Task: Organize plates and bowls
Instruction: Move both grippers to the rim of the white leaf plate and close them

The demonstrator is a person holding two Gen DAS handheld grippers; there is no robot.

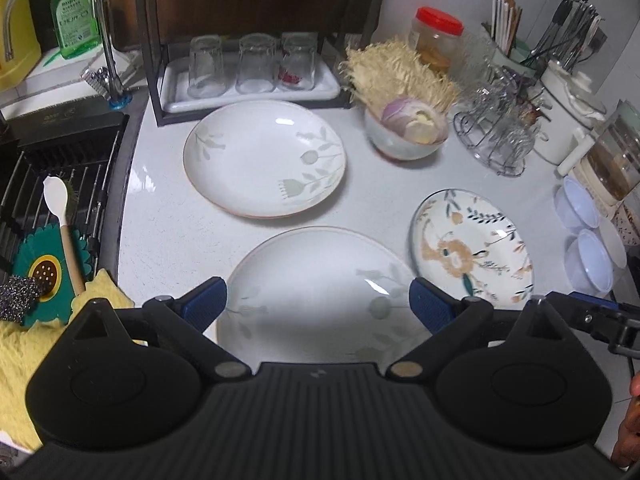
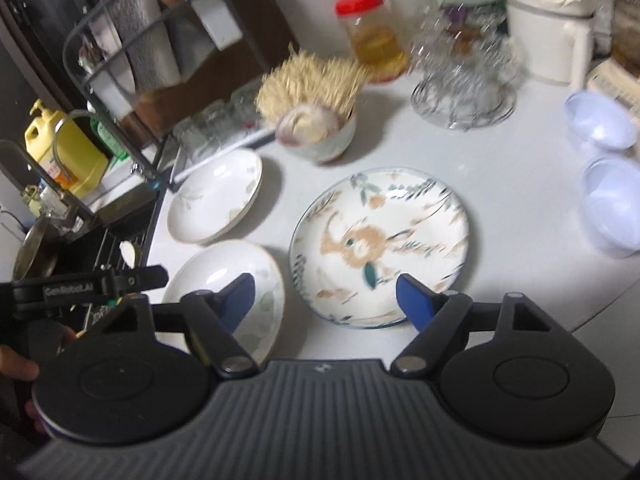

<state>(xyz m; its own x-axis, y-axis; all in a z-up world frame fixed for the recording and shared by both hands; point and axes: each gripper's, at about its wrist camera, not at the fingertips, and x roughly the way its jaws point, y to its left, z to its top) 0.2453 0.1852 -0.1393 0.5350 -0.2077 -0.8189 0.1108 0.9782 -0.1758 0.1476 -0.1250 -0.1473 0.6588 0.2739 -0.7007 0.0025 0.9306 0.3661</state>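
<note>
We are counting three plates on the counter (image 1: 168,240): two pale leaf-print plates (image 1: 264,158) (image 1: 320,288) at left, one floral plate (image 1: 472,246) at right. Our left gripper (image 1: 318,304) is hovering spread wide above the nearer leaf-print plate, gripping nothing. Our right gripper (image 2: 326,300) is spreading wide above the floral plate, empty.

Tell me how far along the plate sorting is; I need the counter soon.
Nothing looks stacked yet. Both the left gripper and right gripper are open and empty, hovering over the near white plate and the floral plate. The far white plate and two plastic bowls still sit apart.
</note>
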